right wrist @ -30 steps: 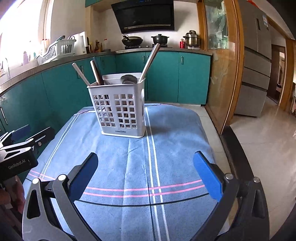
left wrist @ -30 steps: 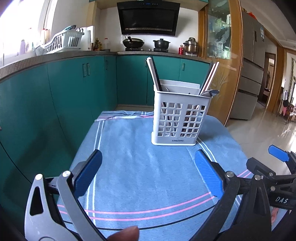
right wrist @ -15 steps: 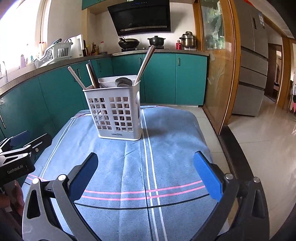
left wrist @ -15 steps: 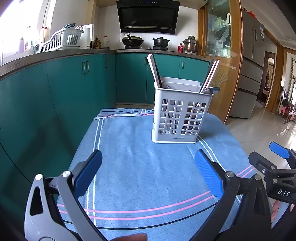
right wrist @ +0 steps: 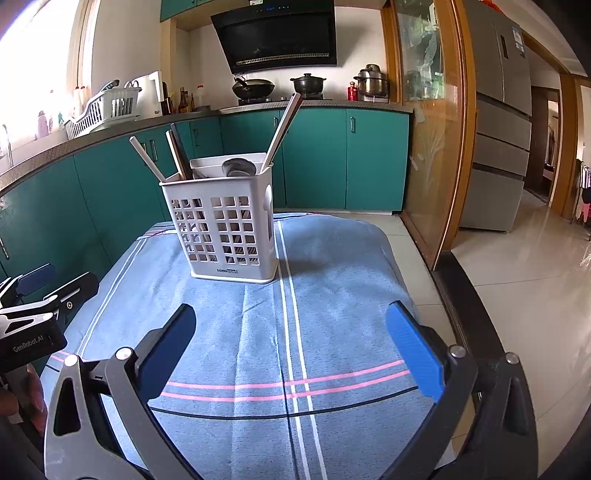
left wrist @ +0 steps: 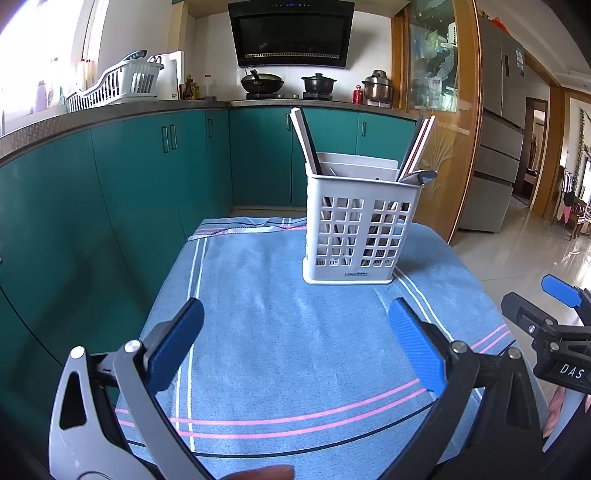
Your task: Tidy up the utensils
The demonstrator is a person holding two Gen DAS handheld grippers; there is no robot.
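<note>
The white utensil caddy (left wrist: 360, 229) stands upright on the far half of the blue striped cloth (left wrist: 295, 332), its slotted walls showing dim shapes inside. From its top lean several long handles: a dark flat one (left wrist: 306, 142) tilting left, a pair of pale sticks (left wrist: 417, 147) tilting right, and a grey spoon bowl (left wrist: 421, 176) poking just over the rim. From my right side I see the same caddy (right wrist: 225, 229) with sticks splayed both ways and a rounded grey piece (right wrist: 239, 167) resting in the top.

My left hand-held gripper (left wrist: 295, 336) is spread wide over the bare cloth, with nothing between its blue pads. My right hand-held gripper (right wrist: 291, 336) is spread just as wide and also has nothing in it. Both sit well short of the caddy.

Beyond the cloth run teal cabinets (left wrist: 147, 177), a worktop with a white dish rack (left wrist: 118, 83), pots on the stove (left wrist: 262, 81) under a black hood (left wrist: 291, 33), and a steel fridge (right wrist: 495, 122) off right.
</note>
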